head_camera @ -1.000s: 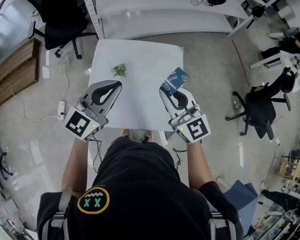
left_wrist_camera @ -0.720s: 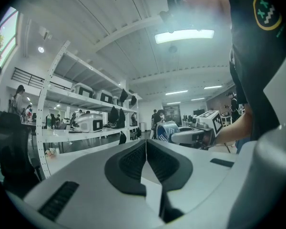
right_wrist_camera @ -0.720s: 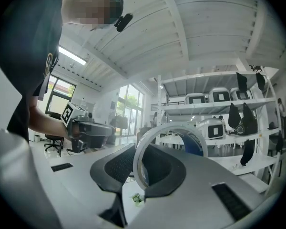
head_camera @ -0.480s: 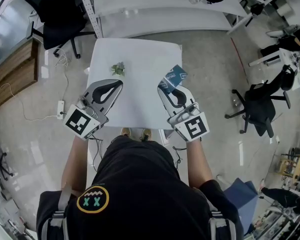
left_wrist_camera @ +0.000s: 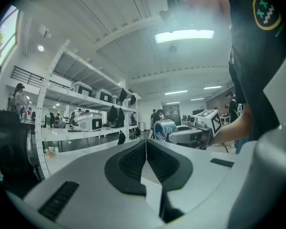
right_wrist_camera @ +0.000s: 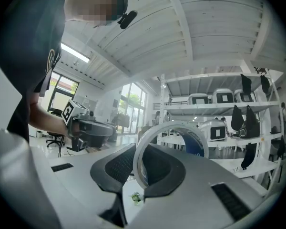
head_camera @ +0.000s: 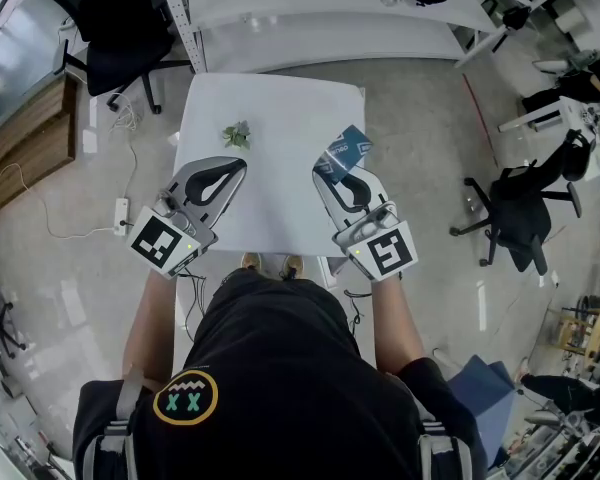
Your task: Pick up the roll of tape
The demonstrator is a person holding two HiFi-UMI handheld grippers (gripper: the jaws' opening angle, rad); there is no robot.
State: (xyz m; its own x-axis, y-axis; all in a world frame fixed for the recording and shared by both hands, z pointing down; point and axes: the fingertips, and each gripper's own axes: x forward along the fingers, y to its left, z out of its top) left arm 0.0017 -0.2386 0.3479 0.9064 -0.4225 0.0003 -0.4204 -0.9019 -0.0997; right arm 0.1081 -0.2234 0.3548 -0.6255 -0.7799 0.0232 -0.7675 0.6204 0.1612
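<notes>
The roll of tape (head_camera: 346, 150), blue with white print, stands on edge between the jaws of my right gripper (head_camera: 330, 171), lifted above the white table (head_camera: 280, 103). In the right gripper view the roll (right_wrist_camera: 196, 144) rises as a ring from the jaws of the right gripper (right_wrist_camera: 141, 165), which are shut on its wall. My left gripper (head_camera: 237, 166) hovers over the table's left side, jaws shut with nothing between them. The left gripper view shows its pads (left_wrist_camera: 133, 160) pressed together, with the roll (left_wrist_camera: 164, 130) farther off to the right.
A small green sprig (head_camera: 238, 136) lies on the table's far left part. A black office chair (head_camera: 120, 38) stands at the far left, another (head_camera: 525, 208) on the right. White shelving (head_camera: 320, 23) runs behind the table. Cables (head_camera: 90, 213) trail on the floor at left.
</notes>
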